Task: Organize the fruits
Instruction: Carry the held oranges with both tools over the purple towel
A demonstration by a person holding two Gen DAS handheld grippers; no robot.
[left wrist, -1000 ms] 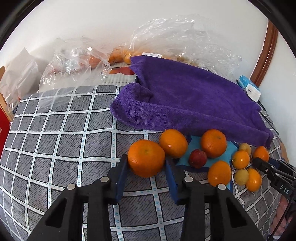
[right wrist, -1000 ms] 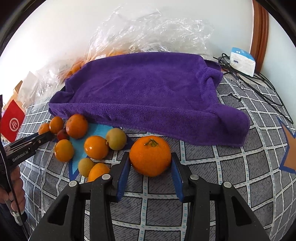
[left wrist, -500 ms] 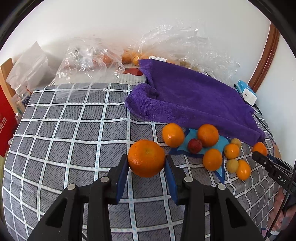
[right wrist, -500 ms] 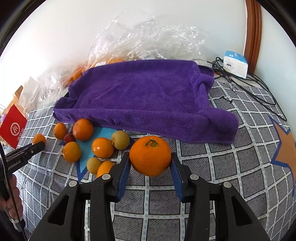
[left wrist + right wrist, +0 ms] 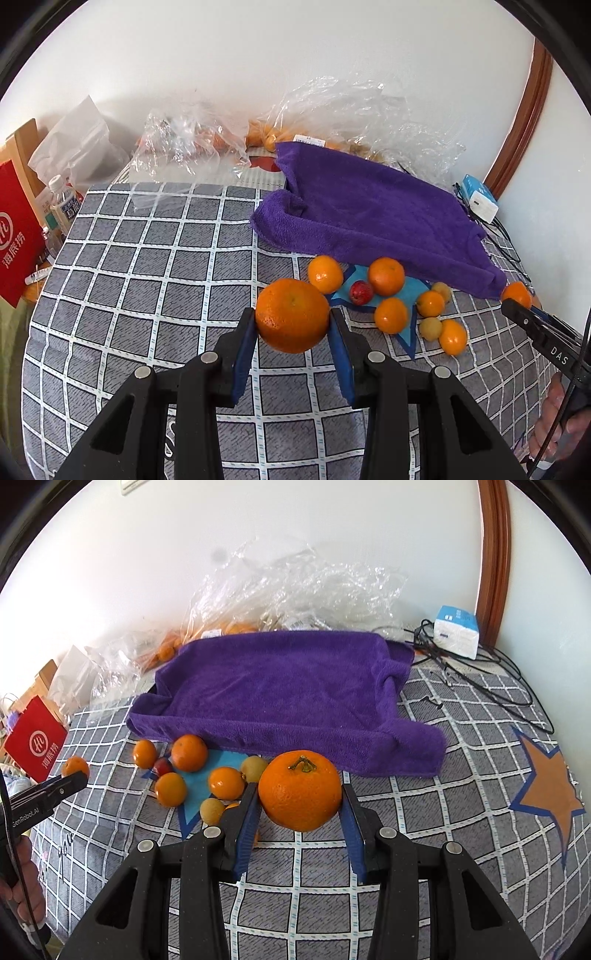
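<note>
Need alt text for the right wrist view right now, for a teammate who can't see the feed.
The right gripper is shut on a large orange with its stem up, above a grey checked cloth. Behind lies a purple towel; to the left, a cluster of small fruits sits around a blue star patch.

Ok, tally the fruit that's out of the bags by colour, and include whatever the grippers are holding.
orange fruit: 7, counting one in the left gripper and one in the right gripper
yellow-brown fruit: 2
red fruit: 1
Total: 10
</note>
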